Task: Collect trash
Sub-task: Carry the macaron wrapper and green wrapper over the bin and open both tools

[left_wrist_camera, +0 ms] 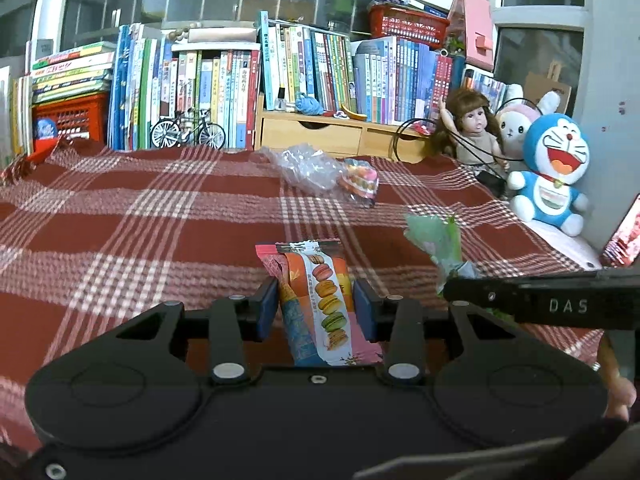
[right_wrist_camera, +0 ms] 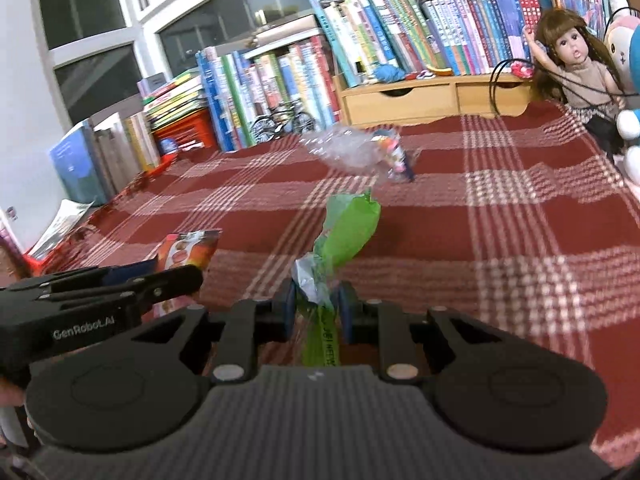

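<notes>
My left gripper [left_wrist_camera: 316,302] is shut on a macaron snack wrapper [left_wrist_camera: 324,280], whose top end sticks out forward between the blue pads [left_wrist_camera: 267,306]. In the right wrist view the same wrapper [right_wrist_camera: 188,250] pokes out past the left gripper [right_wrist_camera: 176,276]. My right gripper [right_wrist_camera: 318,300] is shut on a crumpled green wrapper [right_wrist_camera: 348,228], also visible as the green wrapper [left_wrist_camera: 436,236] in the left wrist view. A clear plastic bag [left_wrist_camera: 304,164] and a colourful candy wrapper [left_wrist_camera: 360,184] lie further back on the red plaid cloth [left_wrist_camera: 160,240].
Rows of books [left_wrist_camera: 208,96], a model bicycle [left_wrist_camera: 188,132] and a wooden drawer unit [left_wrist_camera: 320,132] line the back. A doll [left_wrist_camera: 472,128], a bunny plush [left_wrist_camera: 516,120] and a blue cat plush [left_wrist_camera: 552,168] sit at the right. A red basket [left_wrist_camera: 68,116] stands back left.
</notes>
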Available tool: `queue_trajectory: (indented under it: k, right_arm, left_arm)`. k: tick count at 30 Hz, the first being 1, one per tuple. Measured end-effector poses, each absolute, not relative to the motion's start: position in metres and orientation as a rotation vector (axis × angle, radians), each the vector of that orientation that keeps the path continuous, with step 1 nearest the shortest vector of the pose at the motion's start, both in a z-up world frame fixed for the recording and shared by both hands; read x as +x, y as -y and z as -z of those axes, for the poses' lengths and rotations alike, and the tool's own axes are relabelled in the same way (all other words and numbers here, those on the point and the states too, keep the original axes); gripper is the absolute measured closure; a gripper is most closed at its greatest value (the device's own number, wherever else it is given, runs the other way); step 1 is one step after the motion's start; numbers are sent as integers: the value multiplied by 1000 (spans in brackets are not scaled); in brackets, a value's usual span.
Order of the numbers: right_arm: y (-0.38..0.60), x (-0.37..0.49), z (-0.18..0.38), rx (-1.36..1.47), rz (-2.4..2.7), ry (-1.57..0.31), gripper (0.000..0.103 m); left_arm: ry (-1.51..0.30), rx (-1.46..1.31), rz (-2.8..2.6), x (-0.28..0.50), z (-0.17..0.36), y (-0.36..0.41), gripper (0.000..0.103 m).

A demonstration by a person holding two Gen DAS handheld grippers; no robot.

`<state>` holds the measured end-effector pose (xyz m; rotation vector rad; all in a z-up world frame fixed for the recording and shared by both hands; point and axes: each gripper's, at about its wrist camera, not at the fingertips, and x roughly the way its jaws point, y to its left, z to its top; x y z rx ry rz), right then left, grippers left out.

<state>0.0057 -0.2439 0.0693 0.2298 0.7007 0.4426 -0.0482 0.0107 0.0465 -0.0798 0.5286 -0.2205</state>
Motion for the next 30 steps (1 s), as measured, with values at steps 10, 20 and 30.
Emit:
queue_trajectory:
  k: [10,20,30]
  right_arm:
    - [238,-56,-55,209,-462,-721,75]
    - [230,-99,-37,207,-462,-763,75]
    - [224,-129,-13,239,-470,-834,75]
  left_arm:
    - [-578,-91,237,-111,-32,-20,65]
    - [-651,-56,241,-148,-11,-19,64]
    - [-744,-32,226,-166,13,-25,64]
